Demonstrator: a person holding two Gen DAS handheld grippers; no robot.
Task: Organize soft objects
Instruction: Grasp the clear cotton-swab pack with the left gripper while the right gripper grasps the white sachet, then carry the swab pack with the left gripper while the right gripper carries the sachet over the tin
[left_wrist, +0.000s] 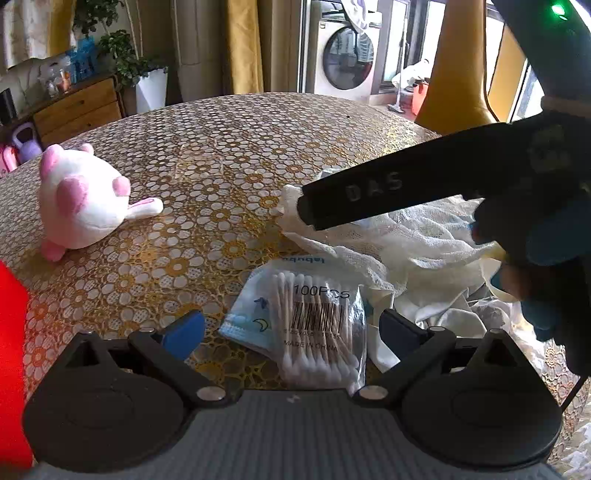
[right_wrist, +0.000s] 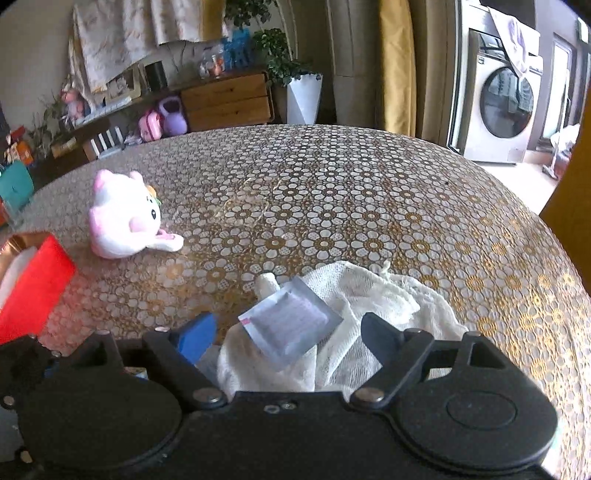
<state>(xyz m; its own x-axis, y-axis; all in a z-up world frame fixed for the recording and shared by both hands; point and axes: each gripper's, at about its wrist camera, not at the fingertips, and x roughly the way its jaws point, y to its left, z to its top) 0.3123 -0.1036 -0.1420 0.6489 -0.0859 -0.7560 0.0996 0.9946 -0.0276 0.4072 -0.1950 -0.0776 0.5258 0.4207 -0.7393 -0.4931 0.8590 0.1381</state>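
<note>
A pink and white plush toy (left_wrist: 79, 199) (right_wrist: 123, 219) lies at the table's left. A clear bag of cotton swabs (left_wrist: 319, 325) rests on a light blue face mask (left_wrist: 245, 314) between the wide-apart fingers of my left gripper (left_wrist: 291, 328), which touch neither. A crumpled white gauze cloth (left_wrist: 413, 236) (right_wrist: 369, 295) lies to the right, with a small clear packet (right_wrist: 291, 321) on top of it. My right gripper (right_wrist: 288, 338) stands open just over that packet and cloth, pads clear of both. In the left wrist view the right gripper's black body (left_wrist: 406, 188) hangs above the cloth.
The round table has a gold and white floral cover (right_wrist: 332, 206). A red box (right_wrist: 33, 288) (left_wrist: 11, 350) sits at the left edge. Behind the table are a wooden dresser (right_wrist: 225, 99), a potted plant in a white pot (right_wrist: 303, 96) and a washing machine (right_wrist: 506, 107).
</note>
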